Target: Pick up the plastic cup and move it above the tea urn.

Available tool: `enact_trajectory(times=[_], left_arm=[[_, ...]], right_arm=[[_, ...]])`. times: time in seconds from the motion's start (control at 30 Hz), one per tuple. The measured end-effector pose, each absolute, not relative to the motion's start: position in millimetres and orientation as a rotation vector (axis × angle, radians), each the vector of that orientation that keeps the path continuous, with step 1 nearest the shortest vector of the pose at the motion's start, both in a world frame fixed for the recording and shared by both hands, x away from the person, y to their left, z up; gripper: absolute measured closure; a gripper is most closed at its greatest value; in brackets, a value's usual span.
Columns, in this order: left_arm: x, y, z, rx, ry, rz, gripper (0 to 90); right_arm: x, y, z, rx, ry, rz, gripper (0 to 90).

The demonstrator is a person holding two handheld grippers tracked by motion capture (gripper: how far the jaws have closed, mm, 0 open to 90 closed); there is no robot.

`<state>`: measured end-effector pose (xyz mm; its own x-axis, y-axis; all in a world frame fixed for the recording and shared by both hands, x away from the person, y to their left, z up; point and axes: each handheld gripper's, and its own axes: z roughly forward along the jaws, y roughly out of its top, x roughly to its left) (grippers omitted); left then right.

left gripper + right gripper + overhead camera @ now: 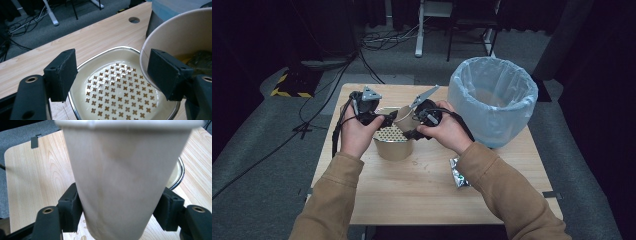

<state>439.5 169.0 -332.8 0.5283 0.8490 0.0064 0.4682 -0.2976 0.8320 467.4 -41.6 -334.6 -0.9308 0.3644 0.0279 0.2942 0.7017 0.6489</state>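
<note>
The right gripper [412,120] is clamped on a plain tan paper cup [125,182], its black pads pressing both sides of the cup's lower wall; no print, logo or lettering can be read on the cup. The cup is tilted, its mouth leaning left over a metal strainer bin [393,142] with a cross-punched insert that stands at the middle of the wooden table [432,185]. In the left gripper view something dark and wet lies inside the cup. The left gripper [113,75] hangs over the strainer with its jaws apart, gripping nothing, the cup's rim just beside one jaw. A bin lined with a pale blue bag [492,97] stands at the far right, and a crumpled silver and green wrapper [458,172] lies near right, its writing too small to read.
</note>
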Motion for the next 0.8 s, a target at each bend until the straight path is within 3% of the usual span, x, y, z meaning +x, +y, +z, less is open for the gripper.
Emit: enact_trajectory(times=[0.23, 0.43, 0.8], left_arm=[[437.0, 173.3, -330.9, 1.919, 1.076, 0.616, 25.0], [441.0, 171.2, -336.8, 1.997, 1.075, 0.637, 25.5], [448.4, 172.3, -350.7, 2.001, 1.119, 0.609, 25.4]], right_arm=[[469.0, -45.5, -339.3, 0.56, 2.807, 1.04, 33.3], [468.7, -47.5, -337.6, 0.552, 2.802, 1.056, 33.3], [471.8, -46.8, -338.9, 0.559, 2.798, 1.065, 33.3]])
